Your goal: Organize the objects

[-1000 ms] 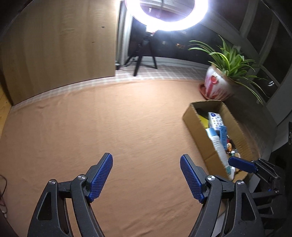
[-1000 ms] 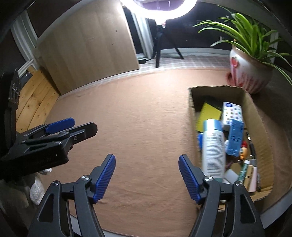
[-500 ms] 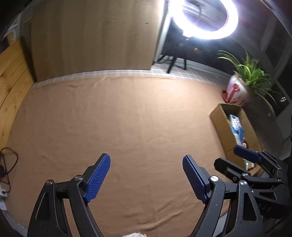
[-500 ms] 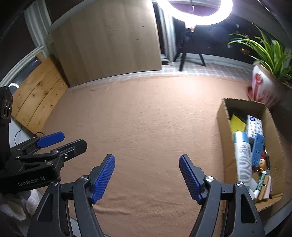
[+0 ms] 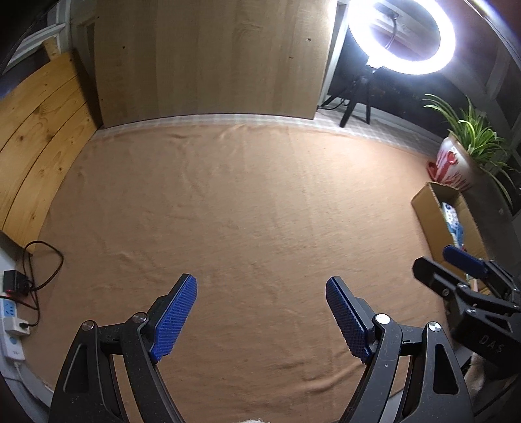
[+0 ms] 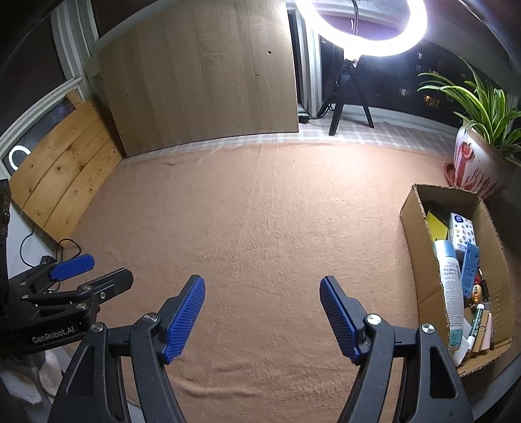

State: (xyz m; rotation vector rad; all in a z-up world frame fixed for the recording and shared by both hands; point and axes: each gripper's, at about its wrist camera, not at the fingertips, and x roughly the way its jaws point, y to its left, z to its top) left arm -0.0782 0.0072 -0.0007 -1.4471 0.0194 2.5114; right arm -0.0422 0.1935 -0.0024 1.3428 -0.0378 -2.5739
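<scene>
Tan cloth (image 6: 260, 227) bears cardboard box (image 6: 410, 227); long axis runs away.

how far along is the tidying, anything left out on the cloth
Done: the items, including a spray can and a patterned packet, lie in the cardboard box. In hand: nothing; the left gripper and right gripper are both open and empty. Left: the orange cloth shows no loose items, so it looks about finished.

A lit ring light (image 6: 358, 29) on a black tripod (image 6: 345, 97) is seen at the back, beside an upright wooden board (image 6: 202, 88). A potted plant (image 6: 478, 130) is set at the right; a power strip (image 5: 9, 325) with cables is seen at the left.
</scene>
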